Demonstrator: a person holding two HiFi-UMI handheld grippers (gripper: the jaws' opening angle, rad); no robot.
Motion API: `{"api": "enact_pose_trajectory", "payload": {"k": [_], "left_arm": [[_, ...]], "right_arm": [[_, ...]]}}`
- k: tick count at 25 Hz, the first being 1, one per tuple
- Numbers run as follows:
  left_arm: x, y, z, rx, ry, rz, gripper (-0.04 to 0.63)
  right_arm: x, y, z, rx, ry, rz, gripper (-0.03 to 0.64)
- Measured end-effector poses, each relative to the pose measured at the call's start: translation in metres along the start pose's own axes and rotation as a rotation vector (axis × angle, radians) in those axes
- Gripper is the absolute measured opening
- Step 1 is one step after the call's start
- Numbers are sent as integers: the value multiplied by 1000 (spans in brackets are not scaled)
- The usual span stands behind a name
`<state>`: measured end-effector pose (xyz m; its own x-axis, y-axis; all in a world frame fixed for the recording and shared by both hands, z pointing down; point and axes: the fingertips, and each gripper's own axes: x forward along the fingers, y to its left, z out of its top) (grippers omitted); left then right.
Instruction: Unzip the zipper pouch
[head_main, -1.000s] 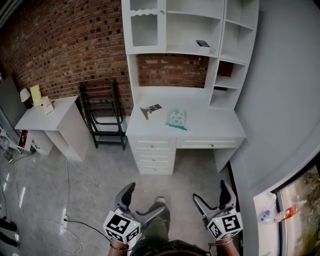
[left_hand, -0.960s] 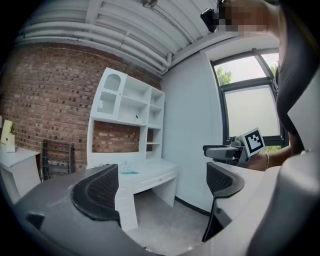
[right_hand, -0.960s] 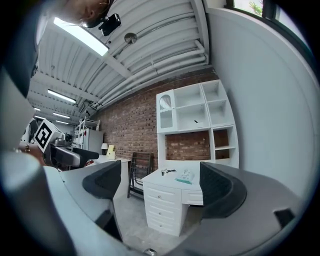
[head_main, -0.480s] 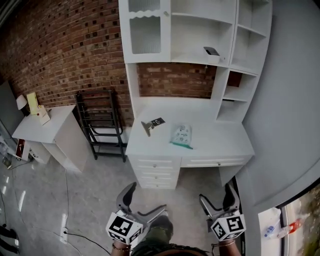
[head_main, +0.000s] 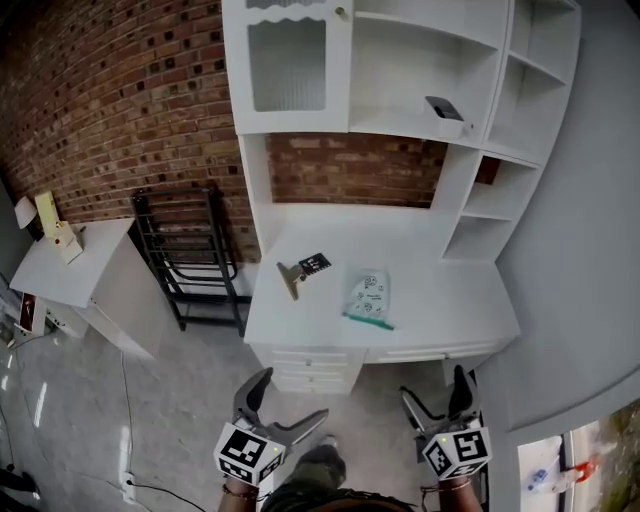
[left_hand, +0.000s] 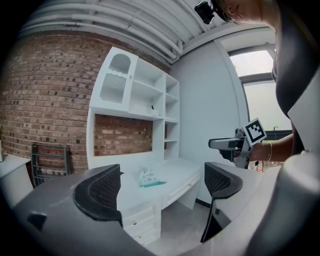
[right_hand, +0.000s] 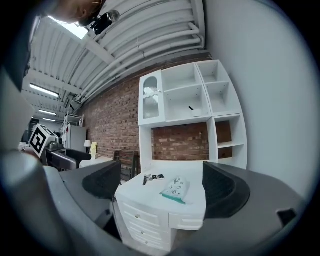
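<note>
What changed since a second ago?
The person walked closer to the desk, carrying both grippers along, so the pouch now looks nearer. The left gripper has just been closing its fingers a little, with nothing between them. The right gripper stays open and empty. The pouch and the clip still lie untouched on the desk.

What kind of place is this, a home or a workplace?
Probably a study corner staged inside a workshop hall: a white desk with a shelf hutch stands against a brick wall, and the right gripper view shows a ribbed industrial ceiling with strip lights.
</note>
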<state>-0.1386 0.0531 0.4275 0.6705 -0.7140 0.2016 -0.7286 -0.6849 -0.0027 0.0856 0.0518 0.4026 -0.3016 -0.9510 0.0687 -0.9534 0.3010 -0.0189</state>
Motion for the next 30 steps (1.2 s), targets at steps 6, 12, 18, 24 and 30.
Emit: {"api": "enact_pose_trajectory", "payload": {"k": [6, 12, 18, 24, 30], "left_arm": [[50, 48, -1, 98, 43, -30, 523], [89, 79, -7, 266, 136, -118, 502], [114, 97, -6, 256, 127, -165, 495], [125, 102, -9, 85, 115, -155, 480], [154, 116, -28, 30, 120, -118, 380]], "right_arm": [[54, -24, 1, 11, 4, -38, 488], [94, -45, 3, 14, 4, -74, 486], [109, -56, 8, 30, -16, -85, 486], [116, -72, 21, 37, -22, -120, 486], [135, -92, 6, 25, 40, -123, 486]]}}
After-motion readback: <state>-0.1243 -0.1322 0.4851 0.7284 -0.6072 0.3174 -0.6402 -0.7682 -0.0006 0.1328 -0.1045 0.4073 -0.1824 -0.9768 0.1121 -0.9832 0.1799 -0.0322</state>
